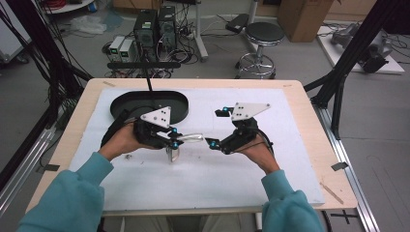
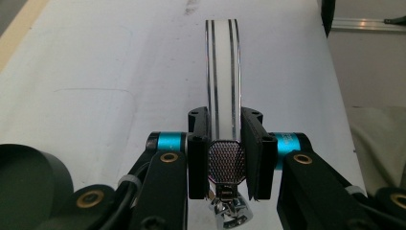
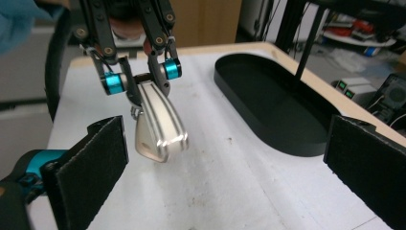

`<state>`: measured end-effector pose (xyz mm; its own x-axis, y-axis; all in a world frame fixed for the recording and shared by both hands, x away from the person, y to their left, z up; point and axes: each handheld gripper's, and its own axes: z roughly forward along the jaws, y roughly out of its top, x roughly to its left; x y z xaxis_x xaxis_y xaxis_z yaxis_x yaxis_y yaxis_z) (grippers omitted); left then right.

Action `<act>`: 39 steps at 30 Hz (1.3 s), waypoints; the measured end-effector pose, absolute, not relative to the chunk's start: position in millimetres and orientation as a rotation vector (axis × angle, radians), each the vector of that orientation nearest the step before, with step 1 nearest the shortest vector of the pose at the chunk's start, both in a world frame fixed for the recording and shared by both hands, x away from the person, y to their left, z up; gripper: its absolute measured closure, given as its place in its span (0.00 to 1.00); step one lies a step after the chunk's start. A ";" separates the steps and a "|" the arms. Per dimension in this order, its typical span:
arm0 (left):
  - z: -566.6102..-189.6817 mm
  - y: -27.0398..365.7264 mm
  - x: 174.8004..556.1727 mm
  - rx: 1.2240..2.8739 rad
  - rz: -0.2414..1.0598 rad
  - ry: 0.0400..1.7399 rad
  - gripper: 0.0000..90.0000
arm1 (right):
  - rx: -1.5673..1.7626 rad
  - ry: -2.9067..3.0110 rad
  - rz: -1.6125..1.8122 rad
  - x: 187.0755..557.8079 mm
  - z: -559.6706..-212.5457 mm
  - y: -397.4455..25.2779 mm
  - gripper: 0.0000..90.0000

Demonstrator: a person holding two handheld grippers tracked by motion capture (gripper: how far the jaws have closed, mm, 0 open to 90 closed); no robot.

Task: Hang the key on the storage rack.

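Left gripper clamps the shiny silver metal handle near its end; right gripper gapes wide, just beside it. Risk: handle pivots or slips from that narrow pinch and drops short of the black oval tray.

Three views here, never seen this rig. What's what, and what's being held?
No robot arm: a person in teal sleeves holds a hand-operated gripper in each hand. The high view looks down on the table from above; the other two come from cameras riding on each gripper, looking along its black fingers.

The left gripper is shut on a shiny metal handle, seemingly part of a kitchen tool, which points toward the right gripper. The right gripper's fingers stand wide open, apart from the handle.

On the white mat lies a black oval tray, which looks empty.
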<state>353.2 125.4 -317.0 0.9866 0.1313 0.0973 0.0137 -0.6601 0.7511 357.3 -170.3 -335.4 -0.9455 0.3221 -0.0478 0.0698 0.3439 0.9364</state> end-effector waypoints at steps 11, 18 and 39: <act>-307.4 139.6 358.2 2.199 0.244 0.229 0.82 | 0.526 2.192 1.631 336.4 -343.2 -204.7 0.01; -303.9 151.0 363.4 2.129 0.305 0.313 0.82 | 0.610 2.073 1.648 320.4 -357.9 -223.6 0.01; -305.1 173.2 394.8 1.941 0.470 0.531 0.82 | 0.743 1.849 1.601 289.2 -400.6 -263.7 0.01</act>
<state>394.8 173.2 -305.1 0.8263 0.5561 0.0893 0.1561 -0.3785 0.9124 289.2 -263.7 -400.6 -0.6787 0.7315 -0.0655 0.0397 0.1256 0.9913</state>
